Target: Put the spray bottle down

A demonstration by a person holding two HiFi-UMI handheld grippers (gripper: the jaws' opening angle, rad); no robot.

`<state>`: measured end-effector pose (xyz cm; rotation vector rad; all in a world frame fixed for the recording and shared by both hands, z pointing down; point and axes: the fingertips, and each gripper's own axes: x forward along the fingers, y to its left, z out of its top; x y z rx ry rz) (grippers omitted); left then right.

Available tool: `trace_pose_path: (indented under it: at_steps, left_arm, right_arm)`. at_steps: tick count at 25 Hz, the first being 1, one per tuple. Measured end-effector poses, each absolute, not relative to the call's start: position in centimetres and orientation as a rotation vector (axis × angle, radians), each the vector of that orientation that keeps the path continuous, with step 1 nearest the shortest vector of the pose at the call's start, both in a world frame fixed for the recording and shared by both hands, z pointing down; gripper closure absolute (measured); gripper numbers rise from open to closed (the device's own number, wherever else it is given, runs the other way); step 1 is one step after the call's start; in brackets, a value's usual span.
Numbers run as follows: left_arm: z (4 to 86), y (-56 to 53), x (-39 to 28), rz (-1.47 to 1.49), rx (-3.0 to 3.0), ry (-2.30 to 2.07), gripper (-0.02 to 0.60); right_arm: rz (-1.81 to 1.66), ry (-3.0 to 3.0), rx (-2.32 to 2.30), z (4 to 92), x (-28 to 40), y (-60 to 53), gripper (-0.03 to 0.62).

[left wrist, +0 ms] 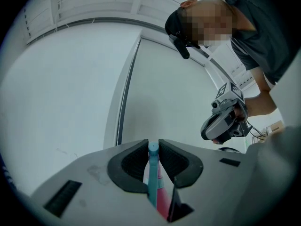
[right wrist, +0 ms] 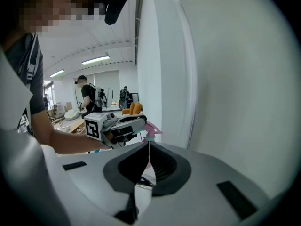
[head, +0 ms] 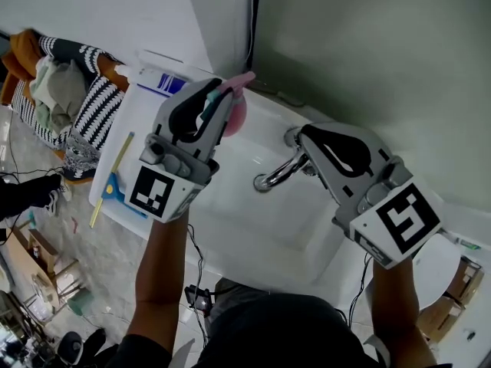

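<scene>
A pink spray bottle [head: 236, 112] with a teal neck hangs above the back left of the white sink [head: 268, 225]. My left gripper [head: 223, 92] is shut on it. In the left gripper view the jaws [left wrist: 154, 146] clamp the teal neck of the bottle [left wrist: 154, 187], whose pink body shows below. My right gripper [head: 305, 135] hovers over the chrome faucet [head: 278, 172], shut with nothing between its jaws [right wrist: 149, 146]. The right gripper view shows the left gripper [right wrist: 123, 125] and the pink spray head [right wrist: 151, 128] ahead. The bottle's lower part is hidden.
A white box with a blue label [head: 164, 80] lies at the counter's back left, and a blue and yellow tool [head: 115, 184] lies on its left edge. Striped fabric with clothes [head: 70, 98] and cardboard boxes [head: 34, 259] stand on the floor. A pale wall [head: 368, 60] rises behind the sink.
</scene>
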<state>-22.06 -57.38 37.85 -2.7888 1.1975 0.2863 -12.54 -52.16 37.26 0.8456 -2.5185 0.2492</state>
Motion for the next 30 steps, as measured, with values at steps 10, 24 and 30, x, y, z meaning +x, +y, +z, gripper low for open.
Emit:
trace_pose_path:
  at_steps: [10,24,30]
  left_arm:
    - [40.4,-58.6,-21.7,0.31,-2.802,1.221,0.514]
    - [43.6,-59.9,-21.8,0.355,-2.804,1.27,0.514]
    - [44.2,-59.9,-21.6,0.391,-2.805,1.266,0.514]
  right_arm:
    - [0.267,-2.502,0.846,38.4,-12.6,-52.9,0.585]
    - [0.276,-2.483,0.844,39.7,-12.8,-53.5,0.585]
    - [0.288,-2.48,0.835,40.3,-13.0,-53.7,0.585]
